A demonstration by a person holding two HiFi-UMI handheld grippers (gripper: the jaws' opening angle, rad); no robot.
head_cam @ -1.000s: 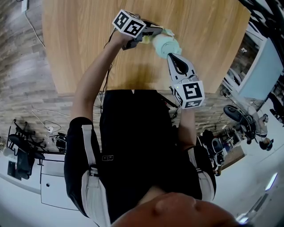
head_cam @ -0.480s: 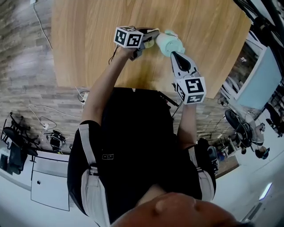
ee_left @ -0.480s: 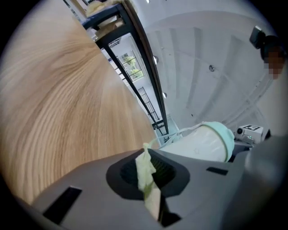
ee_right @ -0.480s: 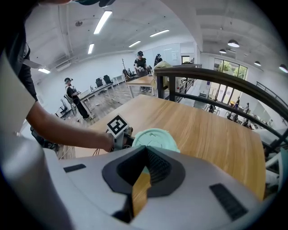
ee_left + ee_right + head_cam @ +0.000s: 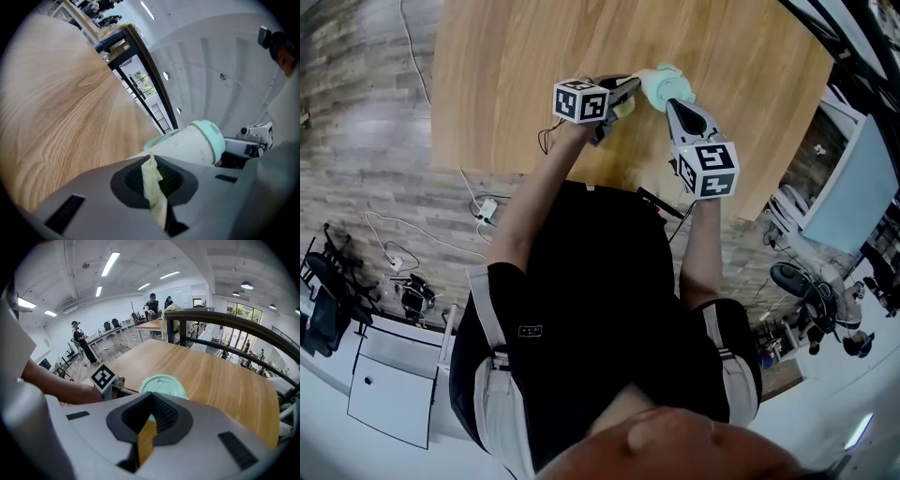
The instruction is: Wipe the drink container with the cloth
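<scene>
The drink container (image 5: 660, 85) is a pale cup with a mint-green lid, held tilted above the wooden table (image 5: 516, 84). My right gripper (image 5: 669, 101) is shut on its lid end. In the right gripper view the lid (image 5: 163, 384) faces me just past the right gripper (image 5: 151, 402). My left gripper (image 5: 625, 93) is shut on a pale yellow cloth (image 5: 622, 107) and sits against the cup's left side. In the left gripper view the cloth (image 5: 153, 183) hangs pinched in the left gripper (image 5: 152, 161), and the cup's side (image 5: 183, 145) lies right behind it.
The table's near edge (image 5: 581, 178) runs just in front of the person's body. A dark railing (image 5: 243, 329) borders the table's far side. People stand at desks (image 5: 152, 303) far behind. Cables (image 5: 478, 202) lie on the floor at the left.
Both grippers and the cup have shifted a little farther over the table in the head view. The left gripper with the cloth stays against the cup.
</scene>
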